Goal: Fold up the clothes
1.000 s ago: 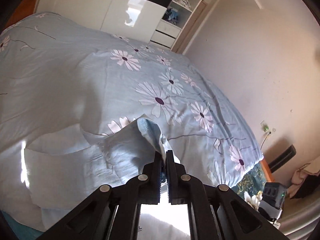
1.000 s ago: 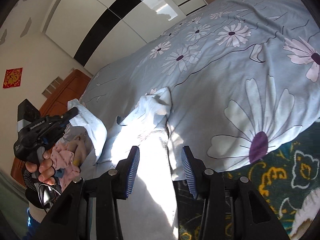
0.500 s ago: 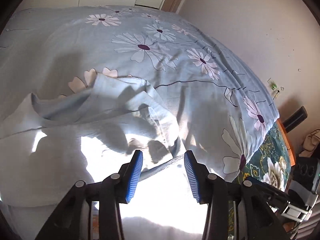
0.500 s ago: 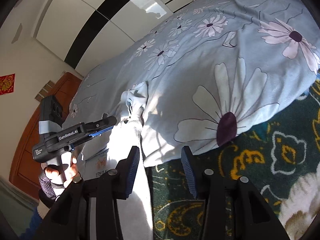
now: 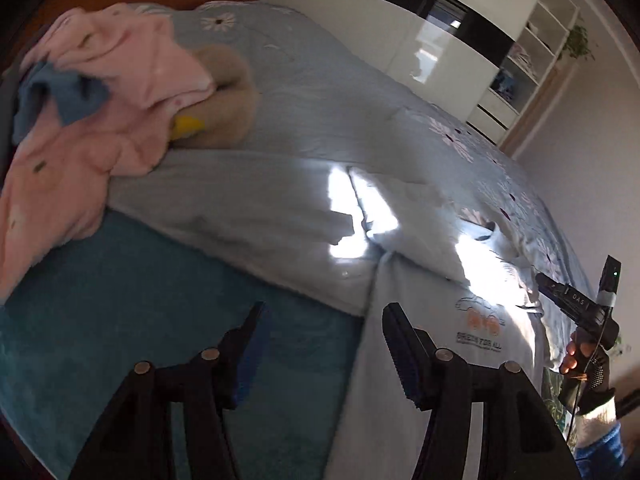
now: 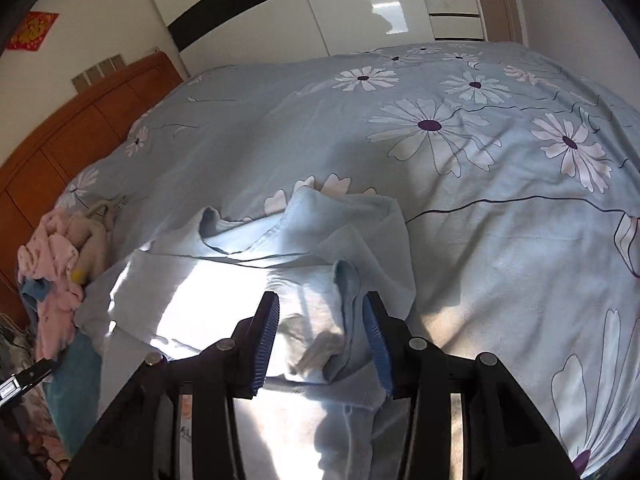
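A pale blue T-shirt [image 6: 320, 248] lies on the bed with its right sleeve folded in over the body. In the left wrist view the shirt [image 5: 432, 308] hangs over the bed edge and shows a small chest print. My right gripper [image 6: 320, 316] is open, low over the folded sleeve, and a fabric ridge stands between its fingers. My left gripper [image 5: 324, 332] is open and empty beside the shirt's left edge, over the teal sheet [image 5: 120, 320]. The right gripper's body shows at the right in the left wrist view [image 5: 576, 308].
A heap of pink, blue and beige clothes [image 5: 104, 92] lies at the head of the bed, also seen in the right wrist view [image 6: 60, 272]. The floral duvet [image 6: 480, 152] covers the bed. A wooden headboard [image 6: 80, 128] and white wardrobes [image 6: 360, 8] stand behind.
My left gripper let go of the sleeve, opened, and swung left to the shirt's other side. My right gripper came in from the bed edge to over the folded sleeve.
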The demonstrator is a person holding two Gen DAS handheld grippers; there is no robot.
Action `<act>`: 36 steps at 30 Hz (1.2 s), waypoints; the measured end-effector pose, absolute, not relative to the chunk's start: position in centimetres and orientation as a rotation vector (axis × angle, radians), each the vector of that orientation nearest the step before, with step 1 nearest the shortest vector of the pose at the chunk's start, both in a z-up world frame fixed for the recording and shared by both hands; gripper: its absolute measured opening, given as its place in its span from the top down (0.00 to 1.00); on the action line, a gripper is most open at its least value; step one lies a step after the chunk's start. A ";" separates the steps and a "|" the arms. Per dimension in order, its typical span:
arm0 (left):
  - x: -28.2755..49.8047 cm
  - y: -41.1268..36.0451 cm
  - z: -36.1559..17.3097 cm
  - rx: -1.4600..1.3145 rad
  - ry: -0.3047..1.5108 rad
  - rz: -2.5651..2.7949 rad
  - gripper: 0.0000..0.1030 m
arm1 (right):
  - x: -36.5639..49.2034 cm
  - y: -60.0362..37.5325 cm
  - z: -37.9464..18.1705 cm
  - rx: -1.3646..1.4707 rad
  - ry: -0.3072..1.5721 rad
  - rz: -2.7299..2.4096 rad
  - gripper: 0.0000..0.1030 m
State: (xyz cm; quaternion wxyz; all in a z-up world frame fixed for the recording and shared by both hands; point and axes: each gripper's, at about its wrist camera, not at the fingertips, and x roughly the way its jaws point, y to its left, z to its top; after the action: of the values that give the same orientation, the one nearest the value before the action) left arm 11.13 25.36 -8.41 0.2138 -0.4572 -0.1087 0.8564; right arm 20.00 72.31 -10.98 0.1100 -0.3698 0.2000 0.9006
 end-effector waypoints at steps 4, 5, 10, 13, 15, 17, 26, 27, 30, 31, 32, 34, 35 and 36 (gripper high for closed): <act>12.3 20.3 -10.0 -1.308 -0.422 2.430 0.40 | 18.7 73.6 -12.9 -1.149 0.657 2.604 0.57; 12.6 19.8 -10.1 -1.305 -0.435 2.436 0.40 | 18.7 73.6 -13.1 -1.150 0.676 2.599 0.57; 13.2 19.0 -9.9 -1.282 -0.449 2.439 0.40 | 18.5 72.6 -13.0 -1.150 0.712 2.625 0.57; 13.3 19.6 -10.1 -1.284 -0.444 2.415 0.40 | 18.4 72.1 -12.9 -1.170 0.683 2.626 0.57; 13.5 19.9 -10.0 -1.293 -0.427 2.396 0.40 | 18.6 72.7 -13.3 -1.165 0.733 2.599 0.57; 13.7 20.2 -10.2 -1.299 -0.413 2.389 0.40 | 18.9 73.6 -13.6 -1.147 0.827 2.578 0.59; 14.2 21.2 -10.2 -1.300 -0.403 2.360 0.40 | 19.1 72.9 -11.7 -1.110 0.800 2.608 0.96; 14.3 21.2 -10.2 -1.299 -0.395 2.362 0.40 | 19.4 73.0 -11.0 -1.083 0.771 2.611 0.96; 14.4 21.1 -10.3 -1.300 -0.382 2.370 0.40 | 20.6 74.5 -10.1 -1.030 0.779 2.588 0.96; 14.4 21.1 -10.4 -1.304 -0.383 2.369 0.40 | 20.9 74.9 -10.2 -1.028 0.768 2.563 0.96; 14.4 21.2 -10.5 -1.308 -0.387 2.364 0.40 | 21.0 75.4 -10.5 -1.032 0.778 2.538 0.96; 14.4 21.3 -10.7 -1.316 -0.391 2.350 0.40 | 21.3 76.3 -11.6 -1.049 0.820 2.502 0.96; 14.4 21.5 -10.7 -1.320 -0.383 2.344 0.40 | 21.3 76.6 -12.3 -1.062 0.853 2.493 0.96; 14.5 21.7 -10.7 -1.321 -0.373 2.341 0.40 | 21.2 76.6 -12.6 -1.071 0.850 2.490 0.96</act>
State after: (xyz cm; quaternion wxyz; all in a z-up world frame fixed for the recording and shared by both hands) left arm 14.49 21.73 -10.68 0.2124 -0.4757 -0.1344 0.8429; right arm 21.22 76.60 -12.64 0.1502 -0.3727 0.2958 0.8666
